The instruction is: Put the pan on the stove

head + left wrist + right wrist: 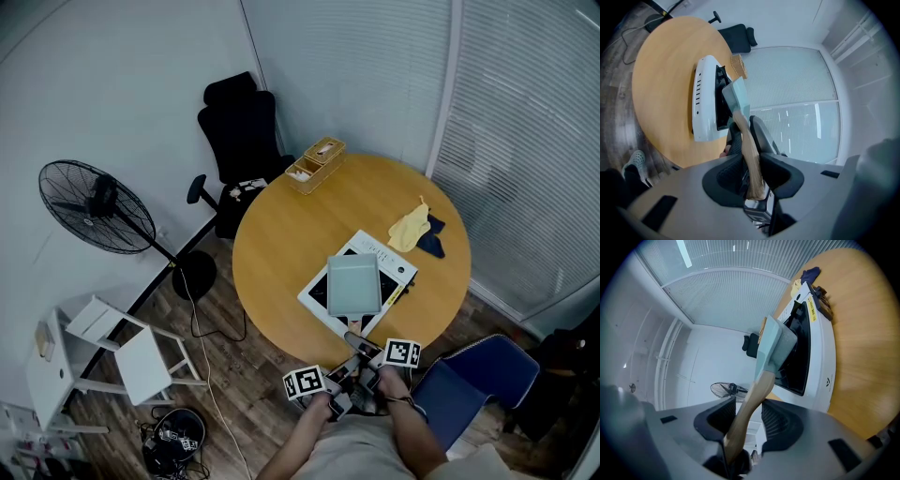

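A square pale-green pan lies on the white cooktop, on the near side of the round wooden table. Its wooden handle sticks out over the table's near edge. Both grippers meet at that handle: my left gripper and my right gripper. In the left gripper view the handle runs straight between the pads of the left gripper, which press on it, with the pan beyond. In the right gripper view the handle slants across the right gripper, touching both pads.
Yellow and dark cloths lie beyond the cooktop. A wooden tray sits at the table's far edge. A black office chair, a standing fan, a white step stool and a blue chair surround the table.
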The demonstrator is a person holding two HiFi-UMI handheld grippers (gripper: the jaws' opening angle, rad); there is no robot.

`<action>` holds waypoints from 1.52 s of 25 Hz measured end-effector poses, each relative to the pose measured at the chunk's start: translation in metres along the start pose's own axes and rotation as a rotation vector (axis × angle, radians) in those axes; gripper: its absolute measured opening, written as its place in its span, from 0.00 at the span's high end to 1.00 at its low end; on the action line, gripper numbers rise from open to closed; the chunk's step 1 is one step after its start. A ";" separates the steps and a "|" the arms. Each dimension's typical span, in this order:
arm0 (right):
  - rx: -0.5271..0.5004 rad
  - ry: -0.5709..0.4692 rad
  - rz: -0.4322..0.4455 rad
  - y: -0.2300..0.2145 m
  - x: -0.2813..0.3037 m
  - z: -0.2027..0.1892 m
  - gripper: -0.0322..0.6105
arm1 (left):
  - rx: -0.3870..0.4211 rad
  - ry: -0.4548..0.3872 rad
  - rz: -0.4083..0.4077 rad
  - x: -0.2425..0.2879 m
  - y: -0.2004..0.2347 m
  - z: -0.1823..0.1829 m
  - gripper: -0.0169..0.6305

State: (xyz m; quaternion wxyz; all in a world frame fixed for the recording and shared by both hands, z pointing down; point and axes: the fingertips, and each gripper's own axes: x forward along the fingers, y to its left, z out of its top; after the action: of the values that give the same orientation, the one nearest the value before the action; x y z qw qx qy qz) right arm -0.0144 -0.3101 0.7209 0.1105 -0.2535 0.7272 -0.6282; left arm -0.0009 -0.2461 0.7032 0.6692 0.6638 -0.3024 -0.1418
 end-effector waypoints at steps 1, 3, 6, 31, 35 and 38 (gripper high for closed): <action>0.001 -0.001 0.001 0.000 0.000 0.000 0.67 | 0.000 0.002 0.002 0.000 0.000 -0.001 0.77; 0.005 -0.003 0.003 -0.001 -0.001 0.000 0.68 | 0.000 0.006 0.007 0.001 0.001 -0.002 0.77; 0.003 -0.001 0.000 -0.003 -0.001 -0.001 0.68 | 0.003 0.009 0.011 0.001 0.004 -0.002 0.77; -0.021 0.021 -0.059 -0.015 0.002 -0.004 0.68 | 0.025 0.029 0.025 0.004 0.018 -0.004 0.78; -0.013 0.017 -0.071 -0.014 0.002 -0.004 0.68 | 0.044 0.031 0.034 0.003 0.017 -0.003 0.78; -0.015 0.011 -0.090 -0.015 0.003 -0.006 0.68 | 0.058 0.029 0.041 0.001 0.017 -0.004 0.78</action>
State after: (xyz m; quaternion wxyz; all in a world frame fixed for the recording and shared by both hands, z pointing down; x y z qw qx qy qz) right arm -0.0160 -0.3075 0.7371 0.0761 -0.2833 0.7205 -0.6283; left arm -0.0017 -0.2423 0.7201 0.6568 0.6785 -0.3102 -0.1097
